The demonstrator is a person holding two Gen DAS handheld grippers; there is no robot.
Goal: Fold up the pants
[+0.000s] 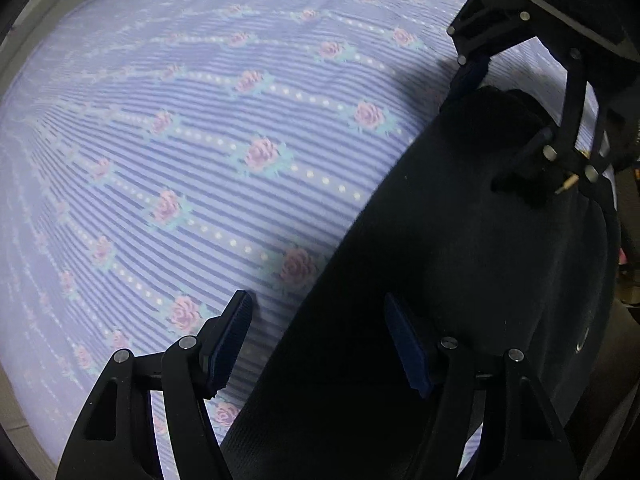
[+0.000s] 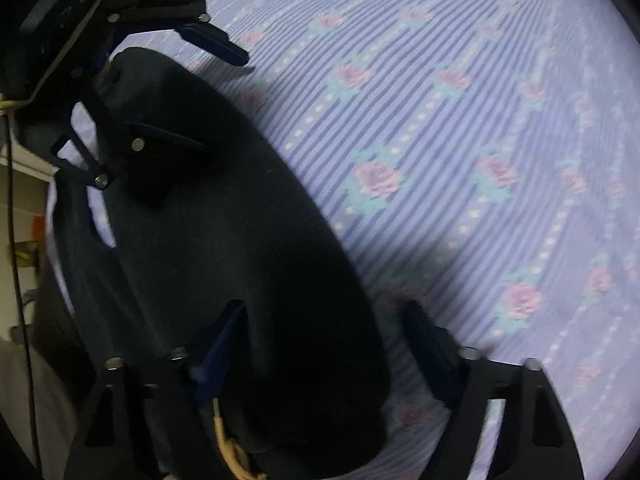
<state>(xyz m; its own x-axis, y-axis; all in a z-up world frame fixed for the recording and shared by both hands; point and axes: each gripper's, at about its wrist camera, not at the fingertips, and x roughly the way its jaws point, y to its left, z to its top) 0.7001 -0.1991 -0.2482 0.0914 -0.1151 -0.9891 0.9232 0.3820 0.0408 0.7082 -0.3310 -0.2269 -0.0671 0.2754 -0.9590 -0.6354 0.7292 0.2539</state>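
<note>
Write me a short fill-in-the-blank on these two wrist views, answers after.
1. The black pants lie on a striped bedsheet printed with pink ____.
2. The left gripper has its jaws ____, one finger over the sheet, one over the pants.
3. The right gripper has blue pads and its jaws are ____.
4. The sheet's background colour is ____.

Missing words: roses; open; open; lavender

bed [image 1: 200, 120] in lilac striped sheet with pink roses, dark pants [image 1: 460, 260] lying folded on it
</note>
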